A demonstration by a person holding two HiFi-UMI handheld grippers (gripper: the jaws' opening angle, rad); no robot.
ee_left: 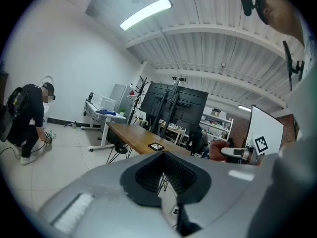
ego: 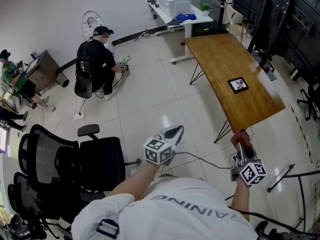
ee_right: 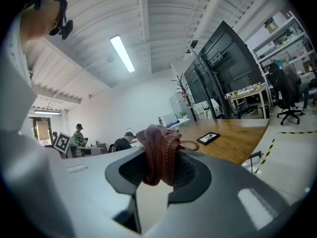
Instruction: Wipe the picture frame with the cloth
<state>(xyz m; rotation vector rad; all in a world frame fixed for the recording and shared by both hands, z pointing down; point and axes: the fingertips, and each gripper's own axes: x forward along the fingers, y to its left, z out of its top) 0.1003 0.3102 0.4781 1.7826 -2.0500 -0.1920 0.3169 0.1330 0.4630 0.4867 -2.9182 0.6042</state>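
The small black picture frame (ego: 238,84) lies flat on the wooden table (ego: 220,54), near its right edge. My right gripper (ego: 241,146) is held just short of the table's near end, shut on a bunched reddish-brown cloth (ego: 239,137). In the right gripper view the cloth (ee_right: 158,152) sticks up between the jaws, with the frame (ee_right: 208,138) farther off on the table (ee_right: 237,140). My left gripper (ego: 175,130) hovers over the floor left of the table, shut and holding nothing. The left gripper view shows the frame (ee_left: 156,146) far ahead.
Black office chairs (ego: 75,164) stand at the lower left. A person (ego: 97,64) crouches on the floor at the back left, and others sit at the far left. A white desk (ego: 175,11) stands behind the table, dark screen racks (ego: 280,14) to its right.
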